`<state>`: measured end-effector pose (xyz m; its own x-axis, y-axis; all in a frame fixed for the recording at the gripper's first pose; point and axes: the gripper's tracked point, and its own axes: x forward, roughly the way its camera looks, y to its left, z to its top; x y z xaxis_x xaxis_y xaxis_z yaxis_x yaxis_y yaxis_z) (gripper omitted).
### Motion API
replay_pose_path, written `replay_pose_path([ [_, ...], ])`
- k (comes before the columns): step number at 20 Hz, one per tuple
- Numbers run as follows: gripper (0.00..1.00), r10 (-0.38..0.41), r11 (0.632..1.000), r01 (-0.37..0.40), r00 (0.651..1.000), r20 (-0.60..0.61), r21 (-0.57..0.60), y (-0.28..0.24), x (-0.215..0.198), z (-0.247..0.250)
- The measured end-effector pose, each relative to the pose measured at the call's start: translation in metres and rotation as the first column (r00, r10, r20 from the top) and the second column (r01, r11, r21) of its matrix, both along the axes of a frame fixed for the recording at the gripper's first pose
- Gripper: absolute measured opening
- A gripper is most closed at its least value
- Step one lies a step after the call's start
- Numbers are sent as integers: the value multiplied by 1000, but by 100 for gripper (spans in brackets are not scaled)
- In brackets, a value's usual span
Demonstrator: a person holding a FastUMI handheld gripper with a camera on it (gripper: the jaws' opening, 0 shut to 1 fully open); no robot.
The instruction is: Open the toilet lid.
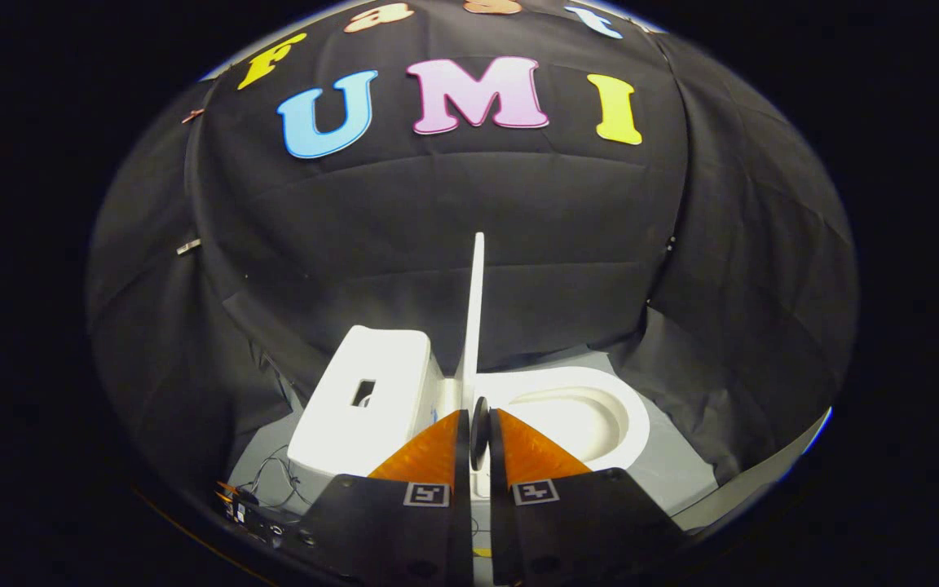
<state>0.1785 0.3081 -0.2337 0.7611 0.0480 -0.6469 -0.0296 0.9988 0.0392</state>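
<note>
Gripper (479, 424) pointed level and forward, fingers nearly together, clamped on the bottom edge of the toilet lid (476, 310). Lid stood upright, edge-on, rising between tank (372, 391) on one side and open bowl (592, 408) on the other. Loose wires (274, 477) lay beside the tank.

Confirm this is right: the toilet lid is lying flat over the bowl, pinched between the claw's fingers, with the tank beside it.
Not quite. In the gripper view the toilet lid stands upright, not flat, so the bowl is open. The rest holds: the claw pinches its edge, with the tank beside it.
</note>
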Motion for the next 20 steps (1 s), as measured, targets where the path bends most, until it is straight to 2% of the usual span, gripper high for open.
replay_pose_path([
  [4,14,19,999,-19,1000,3,-37,31,1,2],
  [15,19,170,978,-170,985,-5,-119,141,-24,-13],
  [20,19,214,939,-196,976,33,-282,149,-27,-13],
])
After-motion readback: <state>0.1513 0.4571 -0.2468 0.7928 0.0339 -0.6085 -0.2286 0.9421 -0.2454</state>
